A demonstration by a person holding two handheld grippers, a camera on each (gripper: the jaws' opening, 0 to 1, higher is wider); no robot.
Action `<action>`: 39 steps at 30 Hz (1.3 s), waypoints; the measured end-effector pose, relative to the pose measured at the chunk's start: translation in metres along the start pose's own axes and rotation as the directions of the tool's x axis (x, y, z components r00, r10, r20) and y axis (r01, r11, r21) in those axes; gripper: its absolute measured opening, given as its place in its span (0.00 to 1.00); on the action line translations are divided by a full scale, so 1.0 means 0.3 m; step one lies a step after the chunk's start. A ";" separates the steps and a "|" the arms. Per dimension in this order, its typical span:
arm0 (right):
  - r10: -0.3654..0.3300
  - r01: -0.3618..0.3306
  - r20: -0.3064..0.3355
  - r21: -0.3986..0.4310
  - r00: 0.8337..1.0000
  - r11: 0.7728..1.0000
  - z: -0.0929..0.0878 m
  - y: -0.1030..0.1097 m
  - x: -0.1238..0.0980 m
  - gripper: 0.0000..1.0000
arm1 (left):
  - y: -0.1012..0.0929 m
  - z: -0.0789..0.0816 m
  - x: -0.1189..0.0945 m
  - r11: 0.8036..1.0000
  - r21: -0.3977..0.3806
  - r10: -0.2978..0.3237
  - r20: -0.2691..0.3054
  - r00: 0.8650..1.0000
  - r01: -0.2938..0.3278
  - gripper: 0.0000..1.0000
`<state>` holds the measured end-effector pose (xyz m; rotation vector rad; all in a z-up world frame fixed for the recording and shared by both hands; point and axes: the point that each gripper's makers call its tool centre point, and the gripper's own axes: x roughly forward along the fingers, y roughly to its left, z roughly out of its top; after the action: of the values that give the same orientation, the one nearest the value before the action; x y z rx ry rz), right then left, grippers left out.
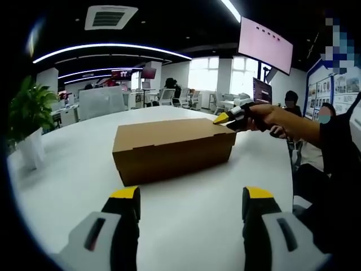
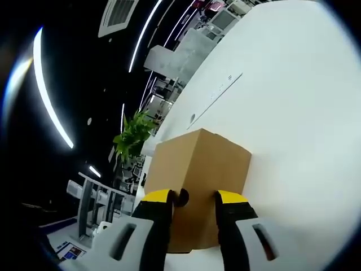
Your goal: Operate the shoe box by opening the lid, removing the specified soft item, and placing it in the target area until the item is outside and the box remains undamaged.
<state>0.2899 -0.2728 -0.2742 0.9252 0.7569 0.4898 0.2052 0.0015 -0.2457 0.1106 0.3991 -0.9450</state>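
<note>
While the brown shoe box (image 1: 174, 148) lies shut near the middle of the white worktop (image 1: 79, 169), the right gripper (image 1: 224, 118), held in a hand (image 1: 269, 117) on an outstretched arm, meets the lid's far right corner; in its own view its jaws stand apart, astride that corner. Released, the left gripper (image 1: 192, 199) hovers before the box. A potted plant (image 1: 28, 127) stands at the worktop's left edge.

Bare table (image 1: 186, 226) before closed shoe box (image 1: 172, 149); plant (image 1: 28, 121) far aside.
</note>
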 end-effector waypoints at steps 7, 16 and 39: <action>0.004 -0.004 0.011 0.000 1.000 1.000 -0.002 0.000 0.000 0.30 | 0.007 0.016 -0.034 1.000 -0.001 -0.005 0.018 1.000 0.006 0.75; 0.006 -0.006 0.019 -0.002 1.000 1.000 -0.007 0.003 0.001 0.30 | 0.003 0.089 -0.075 1.000 0.031 0.000 0.092 0.996 -0.003 0.72; 0.017 -0.016 0.037 -0.019 0.999 1.000 -0.010 0.003 0.002 0.30 | 0.111 0.222 -0.096 0.996 0.048 -0.078 0.090 0.993 0.074 0.76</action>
<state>0.2880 -0.2703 -0.2747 0.9208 0.7108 0.4922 0.2362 0.0255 -0.1759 0.0928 0.2990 -1.0302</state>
